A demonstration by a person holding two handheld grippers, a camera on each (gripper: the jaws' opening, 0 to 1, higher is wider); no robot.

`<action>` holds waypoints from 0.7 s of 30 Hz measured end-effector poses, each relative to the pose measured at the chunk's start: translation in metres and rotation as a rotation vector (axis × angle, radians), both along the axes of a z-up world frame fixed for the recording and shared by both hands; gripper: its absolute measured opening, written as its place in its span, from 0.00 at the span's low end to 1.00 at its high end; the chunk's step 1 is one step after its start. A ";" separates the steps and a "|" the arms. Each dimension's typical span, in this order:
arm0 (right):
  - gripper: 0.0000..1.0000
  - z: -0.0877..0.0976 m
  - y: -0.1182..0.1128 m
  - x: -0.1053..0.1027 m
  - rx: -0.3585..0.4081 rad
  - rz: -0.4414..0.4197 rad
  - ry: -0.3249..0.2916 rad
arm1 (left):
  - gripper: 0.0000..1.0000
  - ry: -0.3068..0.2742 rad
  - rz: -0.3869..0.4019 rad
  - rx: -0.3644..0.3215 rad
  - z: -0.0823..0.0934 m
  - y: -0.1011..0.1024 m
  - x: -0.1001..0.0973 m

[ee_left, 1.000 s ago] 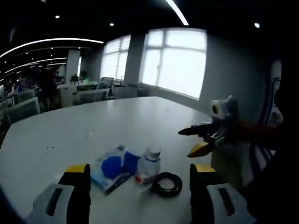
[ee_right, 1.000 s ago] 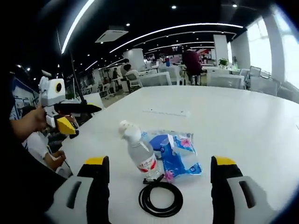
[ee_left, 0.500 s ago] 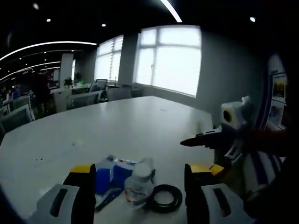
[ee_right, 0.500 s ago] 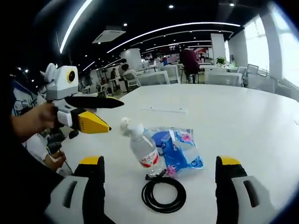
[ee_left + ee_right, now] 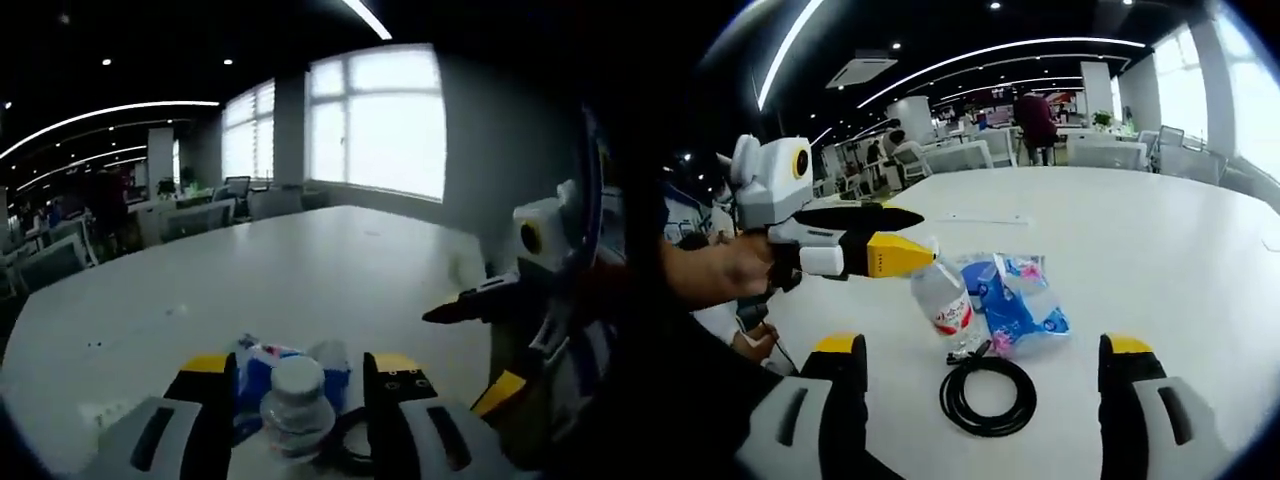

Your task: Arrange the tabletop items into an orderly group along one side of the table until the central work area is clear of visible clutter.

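Grippers: left gripper reaches level with the cap of the water bottle, one jaw on each side, contact not discernible. Right gripper has its jaws spread wide, holding nothing. Bottle stands upright on the white table, touching the blue packet. Black cable coil lies just in front of both.
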State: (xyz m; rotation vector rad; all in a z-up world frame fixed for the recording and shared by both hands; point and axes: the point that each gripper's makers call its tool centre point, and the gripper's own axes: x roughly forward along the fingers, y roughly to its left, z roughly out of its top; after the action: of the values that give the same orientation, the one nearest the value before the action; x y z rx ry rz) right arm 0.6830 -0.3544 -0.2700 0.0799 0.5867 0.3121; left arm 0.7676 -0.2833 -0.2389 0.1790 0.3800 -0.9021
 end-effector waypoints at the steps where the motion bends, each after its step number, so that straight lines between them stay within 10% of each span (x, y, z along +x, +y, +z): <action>1: 0.92 -0.001 0.000 -0.001 0.001 -0.001 0.002 | 0.47 0.010 0.007 -0.001 -0.003 -0.001 -0.001; 21: 0.88 -0.028 -0.002 -0.021 0.022 -0.022 0.067 | 0.23 -0.047 0.052 -0.010 -0.019 -0.006 0.009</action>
State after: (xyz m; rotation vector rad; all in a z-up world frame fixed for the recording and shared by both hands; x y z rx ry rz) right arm 0.6620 -0.3562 -0.2978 0.1184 0.6483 0.2954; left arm 0.7768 -0.2892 -0.2581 0.1798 0.3351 -0.8466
